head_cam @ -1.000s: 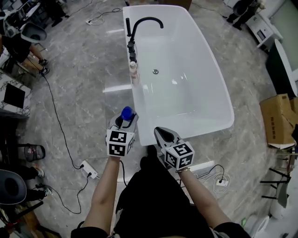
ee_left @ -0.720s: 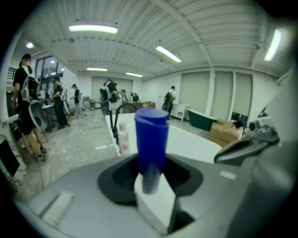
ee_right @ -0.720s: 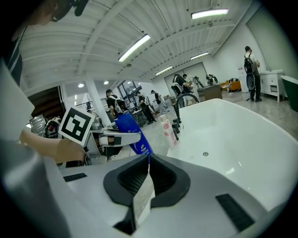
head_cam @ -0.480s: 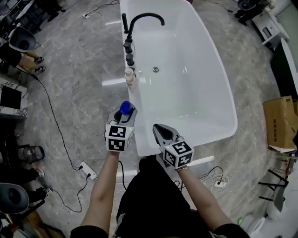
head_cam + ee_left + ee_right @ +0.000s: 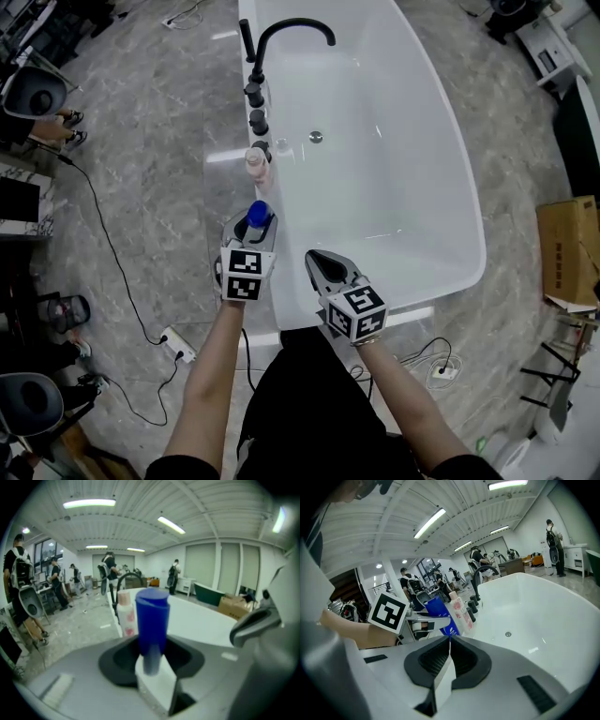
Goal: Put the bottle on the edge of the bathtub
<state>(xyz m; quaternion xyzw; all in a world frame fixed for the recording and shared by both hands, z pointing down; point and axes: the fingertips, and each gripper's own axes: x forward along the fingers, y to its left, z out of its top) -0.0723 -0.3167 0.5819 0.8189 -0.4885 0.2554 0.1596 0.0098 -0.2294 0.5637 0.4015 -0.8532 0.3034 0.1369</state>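
Note:
A blue bottle (image 5: 258, 215) with a blue cap stands upright between the jaws of my left gripper (image 5: 254, 228), which is shut on it. In the left gripper view the blue bottle (image 5: 151, 624) fills the middle. It hangs at the left rim of the white bathtub (image 5: 473, 239), near the tub's near corner. A pink-and-white bottle (image 5: 255, 163) stands on that rim just beyond it. My right gripper (image 5: 320, 262) hovers over the tub's near end, jaws shut and empty. From the right gripper view (image 5: 450, 641) the blue bottle (image 5: 441, 616) shows to the left.
A black arched faucet (image 5: 284, 31) and black knobs (image 5: 255, 105) line the left rim past the pink bottle. A drain (image 5: 315, 137) sits in the tub floor. Cables and a power strip (image 5: 178, 343) lie on the floor at left; a cardboard box (image 5: 567, 248) at right.
Both grippers have moved forward toward the tub. The blue bottle has come closer to the left rim and to the pink bottle. Neither grip has changed.

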